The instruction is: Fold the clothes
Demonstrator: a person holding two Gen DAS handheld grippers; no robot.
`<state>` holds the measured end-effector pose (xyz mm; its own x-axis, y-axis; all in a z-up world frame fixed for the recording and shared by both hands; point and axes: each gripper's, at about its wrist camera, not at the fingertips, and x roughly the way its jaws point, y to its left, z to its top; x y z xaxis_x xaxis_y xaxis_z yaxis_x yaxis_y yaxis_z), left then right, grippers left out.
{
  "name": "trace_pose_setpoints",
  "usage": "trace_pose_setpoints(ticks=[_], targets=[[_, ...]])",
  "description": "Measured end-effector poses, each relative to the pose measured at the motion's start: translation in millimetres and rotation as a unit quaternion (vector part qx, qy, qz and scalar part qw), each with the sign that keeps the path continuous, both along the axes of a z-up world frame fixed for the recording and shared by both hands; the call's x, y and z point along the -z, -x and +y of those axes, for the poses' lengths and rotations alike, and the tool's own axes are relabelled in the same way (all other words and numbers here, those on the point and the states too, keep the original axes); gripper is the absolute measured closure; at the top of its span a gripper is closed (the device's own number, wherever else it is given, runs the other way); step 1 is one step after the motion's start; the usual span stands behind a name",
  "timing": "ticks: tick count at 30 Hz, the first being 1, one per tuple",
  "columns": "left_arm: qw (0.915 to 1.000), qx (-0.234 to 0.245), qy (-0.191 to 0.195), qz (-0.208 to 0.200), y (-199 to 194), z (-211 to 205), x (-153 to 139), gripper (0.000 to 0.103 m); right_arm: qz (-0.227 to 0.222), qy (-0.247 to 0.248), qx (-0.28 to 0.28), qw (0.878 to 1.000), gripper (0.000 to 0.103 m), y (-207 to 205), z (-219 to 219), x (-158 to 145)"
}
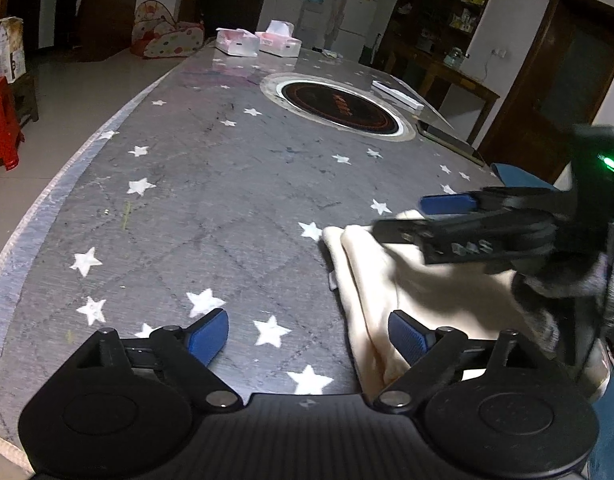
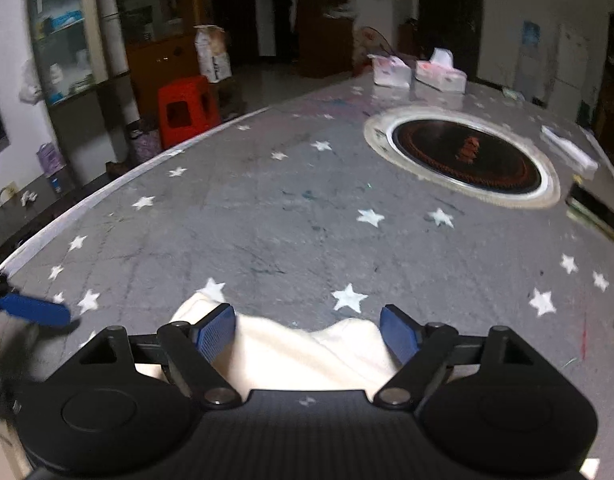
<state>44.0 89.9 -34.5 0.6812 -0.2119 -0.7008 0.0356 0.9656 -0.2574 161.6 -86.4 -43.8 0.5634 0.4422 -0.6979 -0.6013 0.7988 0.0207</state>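
- Left wrist view: the left gripper (image 1: 309, 338) has its jaws spread wide, with nothing pinched between them. The cream garment (image 1: 387, 280) lies folded on the grey starred surface (image 1: 195, 200) at the lower right of the frame, and one blue pad is over its edge. The right gripper (image 1: 431, 218) hovers over the garment from the right.
- Right wrist view: the right gripper (image 2: 307, 332) has its jaws spread apart, and the cream garment (image 2: 291, 356) lies loose between them at the bottom centre. Two tissue boxes (image 2: 419, 72) stand at the upper right.
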Motion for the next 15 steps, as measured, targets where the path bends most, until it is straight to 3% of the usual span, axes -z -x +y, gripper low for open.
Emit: trace_pose_setpoints(ticks=[8, 15], targets=[[0.9998, -0.020, 0.007, -0.004, -1, 8, -3, 0.009, -0.024, 0.035, -0.051, 0.998, 0.013, 35, 4, -2], [0.9990, -0.044, 0.003, -0.011, 0, 19, -11, 0.006, -0.051, 0.050, -0.064, 0.995, 0.007, 51, 8, -9]])
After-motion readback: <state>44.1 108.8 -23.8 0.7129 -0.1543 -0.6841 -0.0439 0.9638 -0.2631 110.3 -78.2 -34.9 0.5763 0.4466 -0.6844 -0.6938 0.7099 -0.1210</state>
